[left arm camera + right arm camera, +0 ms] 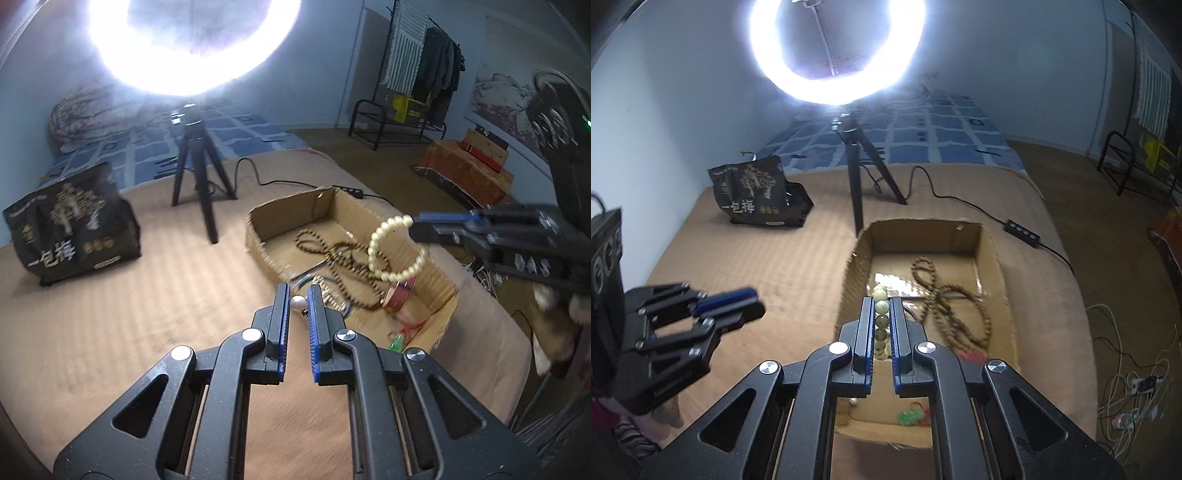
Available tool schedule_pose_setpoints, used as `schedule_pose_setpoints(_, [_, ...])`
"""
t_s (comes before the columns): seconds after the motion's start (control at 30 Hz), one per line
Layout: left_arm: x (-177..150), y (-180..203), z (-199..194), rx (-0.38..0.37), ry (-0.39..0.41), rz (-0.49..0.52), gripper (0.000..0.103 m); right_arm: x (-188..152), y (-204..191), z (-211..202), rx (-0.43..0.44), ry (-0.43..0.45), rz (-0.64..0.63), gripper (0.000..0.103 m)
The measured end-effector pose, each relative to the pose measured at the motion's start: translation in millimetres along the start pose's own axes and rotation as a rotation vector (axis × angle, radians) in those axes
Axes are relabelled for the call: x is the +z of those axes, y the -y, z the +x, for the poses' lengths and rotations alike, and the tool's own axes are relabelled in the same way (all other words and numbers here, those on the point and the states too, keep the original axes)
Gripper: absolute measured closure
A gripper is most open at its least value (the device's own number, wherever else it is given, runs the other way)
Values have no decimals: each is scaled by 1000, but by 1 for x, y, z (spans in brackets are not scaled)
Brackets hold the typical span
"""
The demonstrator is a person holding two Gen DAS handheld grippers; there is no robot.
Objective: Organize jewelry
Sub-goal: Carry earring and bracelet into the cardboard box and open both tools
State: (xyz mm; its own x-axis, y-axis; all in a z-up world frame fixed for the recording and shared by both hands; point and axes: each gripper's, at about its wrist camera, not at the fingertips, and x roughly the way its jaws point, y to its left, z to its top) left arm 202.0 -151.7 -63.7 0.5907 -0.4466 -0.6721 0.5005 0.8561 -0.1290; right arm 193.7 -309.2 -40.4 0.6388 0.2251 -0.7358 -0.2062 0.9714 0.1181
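Observation:
A shallow cardboard box [258, 236] [993, 254] lies on the tan table. Inside lie a long brown bead necklace [343, 260] [956, 299], a red ring-shaped piece [397, 295] and a small green charm [397, 343] [908, 416]. My right gripper [881, 301] [415, 225] is shut on a cream bead bracelet [388, 251] [881, 321], which hangs over the box. My left gripper [298, 288] [759, 302] is left of the box with a narrow gap between its fingers; a white pearl [298, 303] shows in that gap, and contact is unclear.
A ring light on a black tripod [195, 177] [855, 177] stands behind the box, its cable and switch [1021, 229] running right. A black printed bag [74, 225] [757, 192] sits at back left. The table edge falls off to the right of the box.

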Motion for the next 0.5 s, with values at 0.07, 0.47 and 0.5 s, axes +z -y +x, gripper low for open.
schedule_pose_setpoints(0.07, [6,5,8,-1,1,4,95,-4,5,-2,-1,-2,4,97])
schedule_pose_setpoints(0.47, [35,21,42,0,9,-28,95,-23,25,1,21,-27,30,97])
schedule_pose_setpoints(0.5, [37,21,45,0,8,-32,95,-24,27,1,22,-29,32,97])
